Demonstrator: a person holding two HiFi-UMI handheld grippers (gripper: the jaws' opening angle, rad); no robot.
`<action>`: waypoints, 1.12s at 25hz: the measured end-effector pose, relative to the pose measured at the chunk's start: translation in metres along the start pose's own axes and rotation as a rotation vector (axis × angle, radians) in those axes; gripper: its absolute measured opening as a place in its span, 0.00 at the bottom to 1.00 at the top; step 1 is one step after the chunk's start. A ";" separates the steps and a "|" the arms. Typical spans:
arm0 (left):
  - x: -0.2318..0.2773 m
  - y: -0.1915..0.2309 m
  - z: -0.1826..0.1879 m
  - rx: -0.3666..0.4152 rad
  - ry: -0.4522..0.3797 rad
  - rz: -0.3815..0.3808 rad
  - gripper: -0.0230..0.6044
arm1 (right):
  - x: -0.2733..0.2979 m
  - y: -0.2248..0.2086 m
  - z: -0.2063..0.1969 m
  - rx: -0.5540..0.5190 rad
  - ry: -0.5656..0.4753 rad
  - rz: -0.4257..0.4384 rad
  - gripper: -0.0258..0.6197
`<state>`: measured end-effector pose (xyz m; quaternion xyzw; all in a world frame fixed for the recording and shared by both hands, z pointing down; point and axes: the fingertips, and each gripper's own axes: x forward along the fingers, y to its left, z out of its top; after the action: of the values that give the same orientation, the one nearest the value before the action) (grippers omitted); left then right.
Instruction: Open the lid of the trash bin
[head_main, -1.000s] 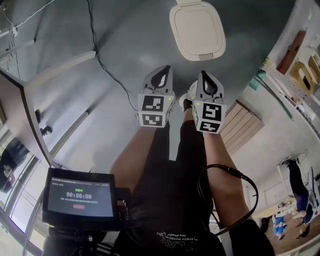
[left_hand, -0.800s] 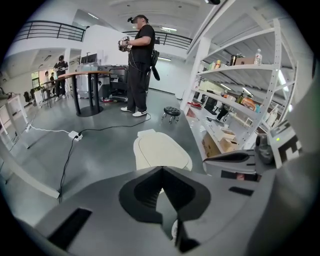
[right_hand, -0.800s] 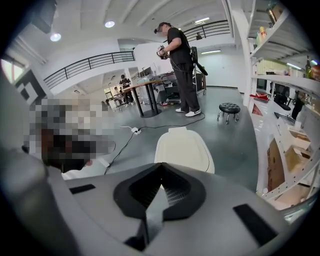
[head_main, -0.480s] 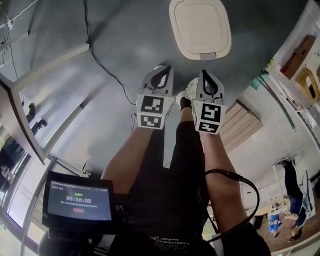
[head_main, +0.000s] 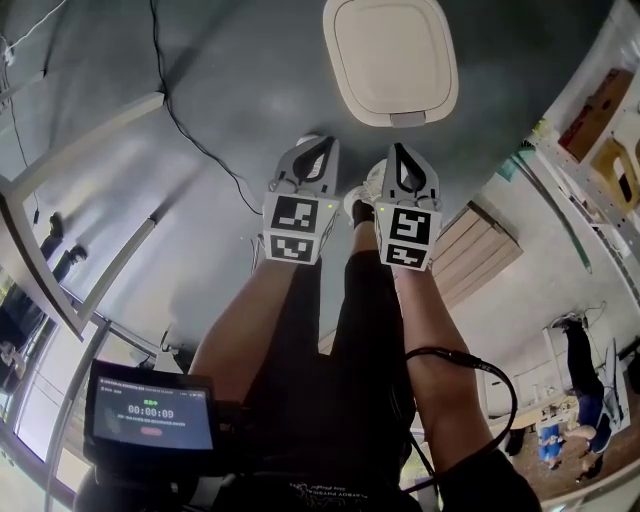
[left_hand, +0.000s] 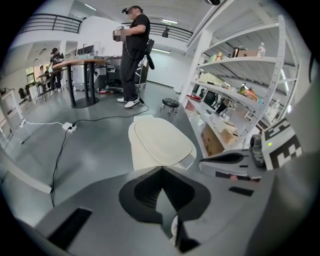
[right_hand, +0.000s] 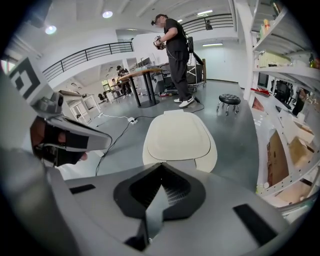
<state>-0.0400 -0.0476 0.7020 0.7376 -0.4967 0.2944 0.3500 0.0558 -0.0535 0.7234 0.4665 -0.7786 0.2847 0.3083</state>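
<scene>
Floor (head_main: 230, 90): smooth matte grey | trash bin (left_hand: 141, 156): cream plastic, stands just ahead of both grippers, rounded-rectangle lid (head_main: 390, 55) down flat | left gripper (head_main: 324, 148): grey jaws pressed together, empty | right gripper (head_main: 401, 152): tips meeting, empty

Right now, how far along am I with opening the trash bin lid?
Done: nothing yet; the lid lies flat and closed on the trash bin. In hand: the left gripper and right gripper hover side by side short of the bin, jaws together, holding nothing and touching nothing. Left: reach the lid and raise it.
</scene>
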 end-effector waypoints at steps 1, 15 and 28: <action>0.000 0.000 0.000 -0.004 0.001 -0.002 0.03 | 0.002 0.000 0.000 -0.004 0.004 -0.001 0.05; 0.038 0.011 -0.048 0.022 0.033 -0.009 0.03 | 0.050 -0.041 -0.029 -0.030 -0.005 -0.063 0.05; 0.057 0.019 -0.045 0.010 0.044 -0.020 0.03 | 0.061 -0.050 -0.040 -0.110 0.010 -0.078 0.05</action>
<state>-0.0433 -0.0464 0.7766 0.7377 -0.4800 0.3095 0.3601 0.0867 -0.0776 0.8024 0.4775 -0.7727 0.2314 0.3484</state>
